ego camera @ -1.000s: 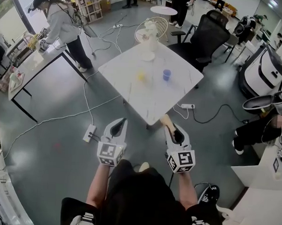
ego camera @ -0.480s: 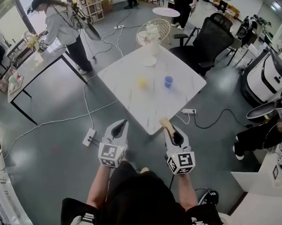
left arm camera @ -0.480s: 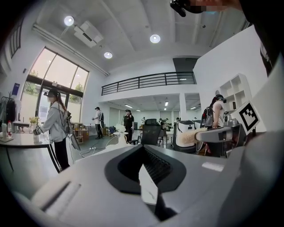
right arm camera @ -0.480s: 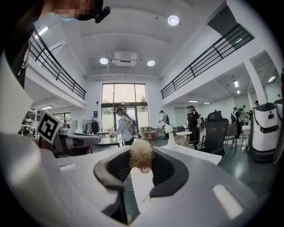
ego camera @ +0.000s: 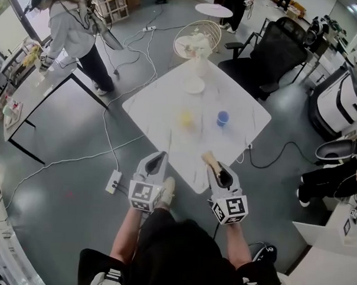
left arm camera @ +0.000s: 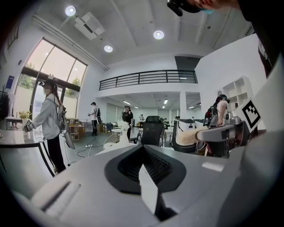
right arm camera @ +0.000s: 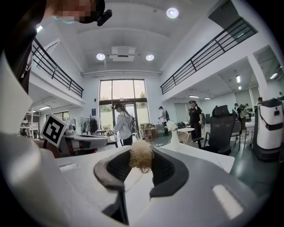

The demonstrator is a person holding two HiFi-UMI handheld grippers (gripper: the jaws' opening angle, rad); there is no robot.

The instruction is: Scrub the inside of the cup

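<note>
The person has been walking up to the table [ego camera: 162, 109]. A second ago both tools hung over bare floor short of it, and now their tips are at its near corner, with the whole top sitting larger and lower in the head view. Nothing on the table has shifted. This reads as the approach only, and scrubbing has not begun.

The left tool [ego camera: 158, 160] is fully closed and empty. Its own view shows the two jaws meeting with nothing between them, and it touches nothing. It would probably have to open before it could steady anything.

Further in, near the middle of the table, lies a small yellow thing [ego camera: 186, 118] too blurred to name. Just to its right stands the blue cup [ego camera: 222, 118], upright, apart from the yellow thing and well beyond both tools.

The right tool [ego camera: 216, 168] is clamped on a brush [ego camera: 208, 157], whose pale, fuzzy head sticks out past the jaw tips and points toward the table. The brush head is in the air and nowhere near the cup's mouth, so a further reach forward seems needed before it can go inside.
</note>
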